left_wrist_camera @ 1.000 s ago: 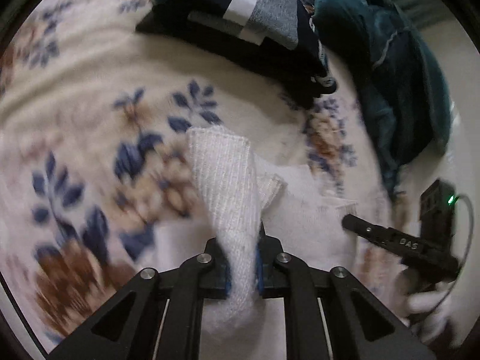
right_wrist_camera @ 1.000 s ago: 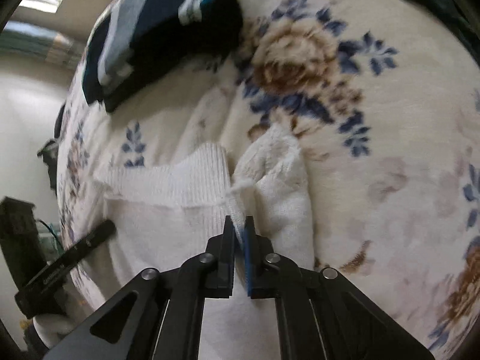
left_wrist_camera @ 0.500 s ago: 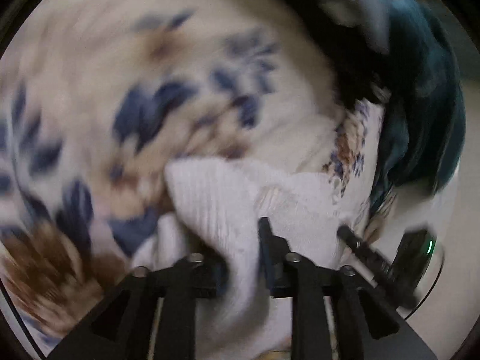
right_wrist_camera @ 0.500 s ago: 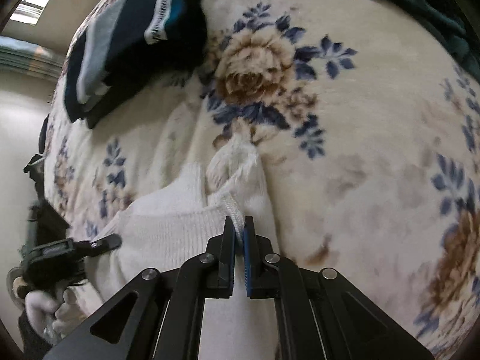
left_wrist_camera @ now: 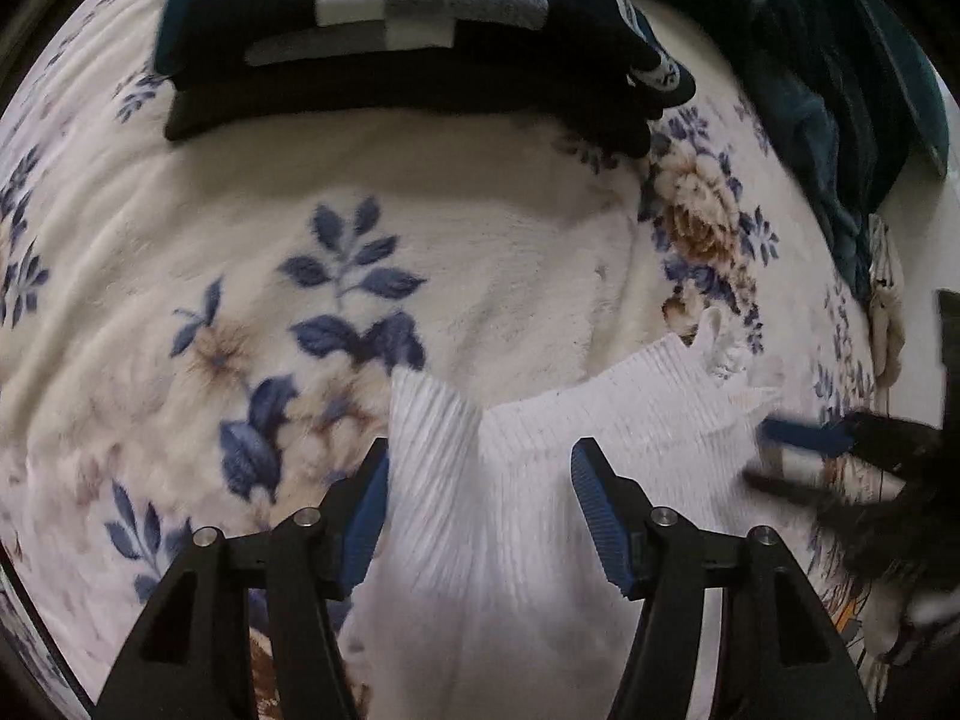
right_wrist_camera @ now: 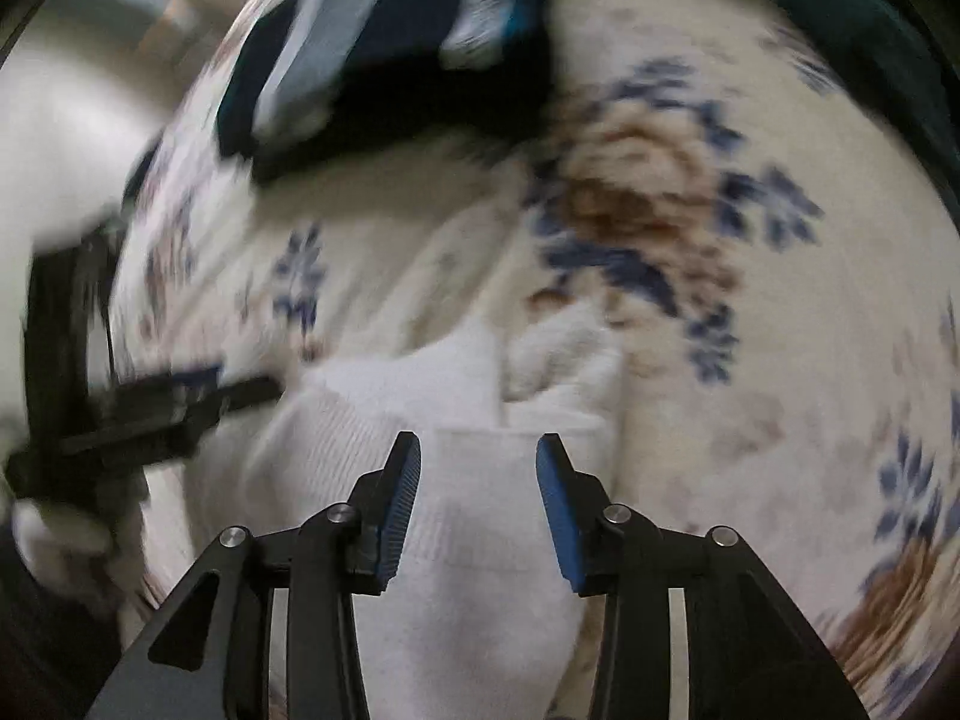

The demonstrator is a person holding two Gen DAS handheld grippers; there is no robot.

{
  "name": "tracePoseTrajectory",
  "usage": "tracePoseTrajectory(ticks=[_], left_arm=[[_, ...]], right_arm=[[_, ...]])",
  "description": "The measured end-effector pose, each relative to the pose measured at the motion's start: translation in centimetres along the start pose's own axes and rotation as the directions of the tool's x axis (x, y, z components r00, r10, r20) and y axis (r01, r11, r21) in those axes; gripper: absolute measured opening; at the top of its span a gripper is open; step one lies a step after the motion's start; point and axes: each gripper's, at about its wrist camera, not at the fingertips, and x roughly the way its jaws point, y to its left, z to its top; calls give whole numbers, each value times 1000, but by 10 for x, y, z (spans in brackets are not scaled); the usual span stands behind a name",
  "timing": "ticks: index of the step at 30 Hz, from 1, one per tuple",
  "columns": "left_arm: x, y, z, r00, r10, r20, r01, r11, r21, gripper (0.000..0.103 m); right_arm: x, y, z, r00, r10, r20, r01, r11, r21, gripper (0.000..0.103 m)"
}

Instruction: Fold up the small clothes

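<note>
A small white ribbed knit garment (left_wrist_camera: 540, 480) lies on the floral blanket (left_wrist_camera: 240, 252). My left gripper (left_wrist_camera: 480, 468) is open, its jaws spread wide over the garment's near edge and holding nothing. In the right wrist view the same white garment (right_wrist_camera: 474, 516) lies under my right gripper (right_wrist_camera: 478, 462), which is also open and empty. The right gripper shows at the right of the left wrist view (left_wrist_camera: 804, 438), and the left gripper at the left of the right wrist view (right_wrist_camera: 198, 402), both blurred.
A folded pile of dark navy, grey and white clothes (left_wrist_camera: 420, 30) sits at the far side of the blanket; it also shows in the right wrist view (right_wrist_camera: 384, 42). A teal garment (left_wrist_camera: 840, 90) is heaped at the far right.
Both grippers were shut on the white garment and have opened, letting it go. The garment now lies flatter on the blanket.
</note>
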Motion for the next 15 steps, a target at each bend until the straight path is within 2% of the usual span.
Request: tracePoseTrajectory(ticks=[2,3,4,7,9,13,15], left_arm=[[-5,-1,0,1000,13,8,-13,1000,-2,57],[-10,0,0,1000,11,17,-11,1000,-6,57],[-17,2,-1,1000,11,29,-11,1000,-12,57],[-35,6,-3,997,28,71,-26,999,-19,57],[-46,11,-6,995,34,92,-33,999,-15,57],[-30,10,-6,999,-5,34,5,1000,17,57],[-12,7,-7,1000,-14,-12,15,999,40,57]], right_arm=[[29,9,3,991,-23,-131,17,998,-53,52],[40,13,1,986,-60,-155,49,996,-76,26],[43,16,-1,986,-106,-125,95,992,-88,7],[27,15,-5,992,-121,-36,119,992,-47,8],[9,12,-8,994,-107,22,107,994,-1,8],[-18,9,-16,992,-68,102,60,995,79,8],[-22,12,-16,993,-48,107,41,997,68,8]])
